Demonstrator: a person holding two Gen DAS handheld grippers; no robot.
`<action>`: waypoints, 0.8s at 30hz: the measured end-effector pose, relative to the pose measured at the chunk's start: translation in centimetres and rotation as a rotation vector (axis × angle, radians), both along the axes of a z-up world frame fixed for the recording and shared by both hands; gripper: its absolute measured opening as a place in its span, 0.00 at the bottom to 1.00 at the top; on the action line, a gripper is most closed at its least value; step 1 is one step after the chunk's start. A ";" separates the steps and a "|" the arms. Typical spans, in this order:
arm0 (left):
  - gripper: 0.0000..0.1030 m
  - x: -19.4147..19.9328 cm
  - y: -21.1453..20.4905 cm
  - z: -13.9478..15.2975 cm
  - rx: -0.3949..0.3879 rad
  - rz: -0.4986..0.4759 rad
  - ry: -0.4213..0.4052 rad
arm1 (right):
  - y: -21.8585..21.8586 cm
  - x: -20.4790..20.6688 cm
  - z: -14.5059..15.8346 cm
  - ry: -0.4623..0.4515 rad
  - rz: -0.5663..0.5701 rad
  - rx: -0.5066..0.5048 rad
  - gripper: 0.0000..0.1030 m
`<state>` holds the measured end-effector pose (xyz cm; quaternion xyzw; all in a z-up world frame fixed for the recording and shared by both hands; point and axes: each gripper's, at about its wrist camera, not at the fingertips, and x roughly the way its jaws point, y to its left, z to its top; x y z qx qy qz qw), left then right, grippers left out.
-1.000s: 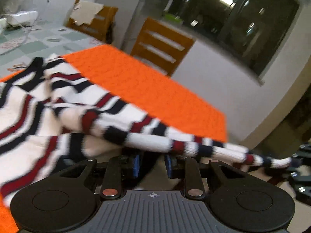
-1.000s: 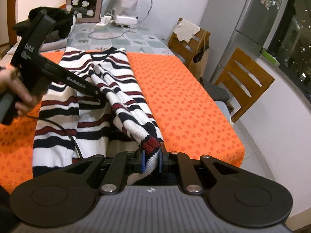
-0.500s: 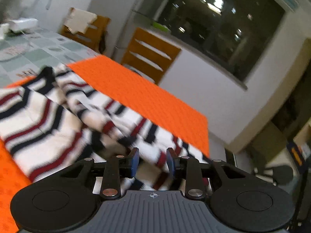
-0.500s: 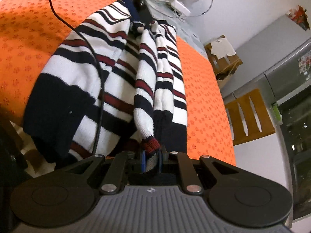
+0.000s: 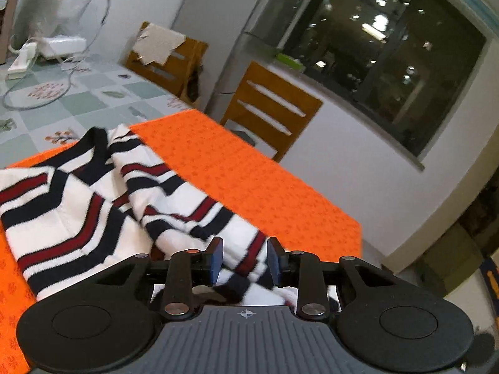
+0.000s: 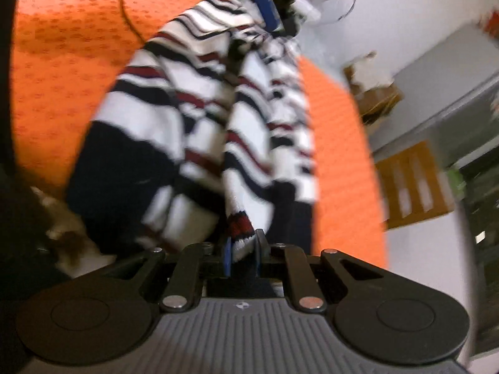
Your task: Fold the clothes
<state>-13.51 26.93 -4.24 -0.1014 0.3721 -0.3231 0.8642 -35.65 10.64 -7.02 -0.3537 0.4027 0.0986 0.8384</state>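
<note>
A white sweater with navy and dark red stripes (image 5: 75, 218) lies on the orange cloth (image 5: 249, 180) that covers the table. One sleeve runs lengthwise down the sweater's body (image 6: 243, 143). My right gripper (image 6: 242, 249) is shut on that sleeve's red and navy cuff (image 6: 238, 229), at the sweater's hem end near the table edge. My left gripper (image 5: 244, 258) is open, low over the folded sleeve, with fabric showing between its fingers but not clamped. In the right wrist view the left gripper (image 6: 274, 6) hovers at the collar end.
Two wooden chairs (image 5: 271, 112) (image 5: 168, 62) stand beyond the table's far side, below a dark window (image 5: 383, 46). A power strip and cable (image 5: 21, 59) lie on the tiled cloth behind the orange one. A black cable (image 6: 124, 9) trails across the orange cloth.
The right gripper has carried the cuff from out past the table edge in over the sweater, so the sleeve now lies along the body. The left gripper has stayed open near the collar end.
</note>
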 end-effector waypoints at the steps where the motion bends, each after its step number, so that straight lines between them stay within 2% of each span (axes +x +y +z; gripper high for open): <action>1: 0.32 0.1 -0.1 -0.4 0.010 0.008 0.007 | 0.0 -0.1 -0.3 0.022 -0.001 0.023 0.21; 4: 0.32 0.5 -0.3 -1.5 0.055 0.030 0.036 | -0.7 -0.3 0.2 0.040 -0.025 0.100 0.26; 8: 0.25 1.0 -0.4 -4.0 0.193 0.074 0.165 | -2.8 -0.6 1.8 0.010 -0.087 0.217 0.30; 12: 0.24 0.1 0.6 -4.2 0.168 0.091 0.157 | -4.9 -0.5 3.4 -0.030 -0.154 0.313 0.31; 17: 0.23 -1.4 1.8 -2.0 0.015 0.115 0.044 | -7.1 0.5 5.4 -0.078 -0.202 0.438 0.33; 18: 0.23 -1.4 1.6 -1.9 0.008 0.121 0.042 | -7.3 1.0 5.5 -0.083 -0.209 0.450 0.33; 21: 0.23 -0.9 0.5 -2.2 0.038 0.123 0.056 | -8.1 2.6 5.8 -0.096 -0.223 0.484 0.33; 24: 0.24 -0.6 -0.7 -4.0 0.167 0.124 0.093 | -8.6 4.3 5.8 -0.104 -0.199 0.503 0.33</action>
